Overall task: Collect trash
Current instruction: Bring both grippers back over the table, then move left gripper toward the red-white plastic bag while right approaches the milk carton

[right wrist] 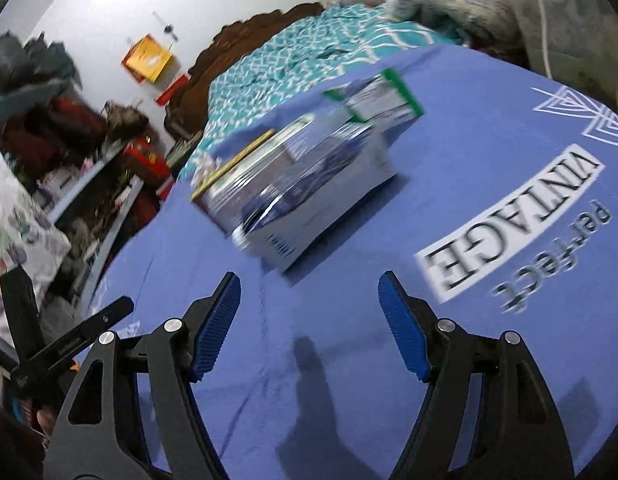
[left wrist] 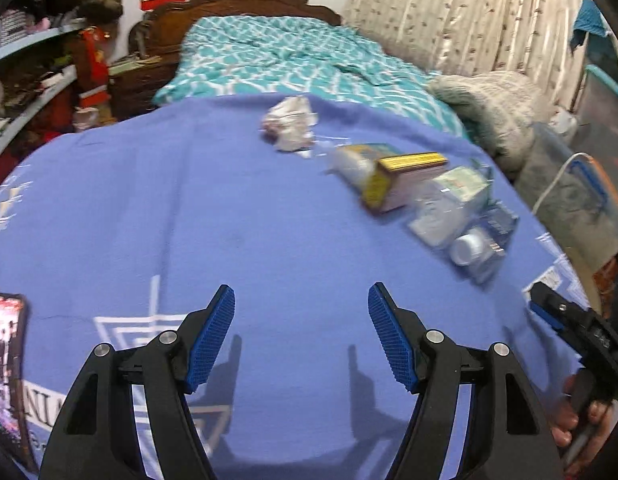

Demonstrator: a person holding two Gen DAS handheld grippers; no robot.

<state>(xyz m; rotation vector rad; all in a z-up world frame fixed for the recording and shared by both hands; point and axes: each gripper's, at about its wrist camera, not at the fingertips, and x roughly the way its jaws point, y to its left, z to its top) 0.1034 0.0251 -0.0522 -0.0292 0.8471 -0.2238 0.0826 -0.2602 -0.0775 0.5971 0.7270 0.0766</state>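
Trash lies on a blue printed sheet (left wrist: 189, 208) on the bed. In the left wrist view a crumpled paper ball (left wrist: 289, 124) sits at the far middle, with a yellow-ended carton (left wrist: 405, 180), a white bottle (left wrist: 351, 162) and several small medicine boxes (left wrist: 461, 208) to its right. My left gripper (left wrist: 301, 336) is open and empty, short of them. In the right wrist view a pile of blurred boxes (right wrist: 309, 184) lies just ahead of my open, empty right gripper (right wrist: 309, 324). The right gripper also shows in the left wrist view at the right edge (left wrist: 577, 332).
A phone (left wrist: 7, 376) lies on the sheet at the left. A teal patterned blanket (left wrist: 293, 56) and wooden headboard (left wrist: 249, 0) are beyond. Cluttered shelves (left wrist: 33, 80) stand left of the bed. A grey knitted throw (left wrist: 493, 108) and curtain (left wrist: 461, 12) are on the right.
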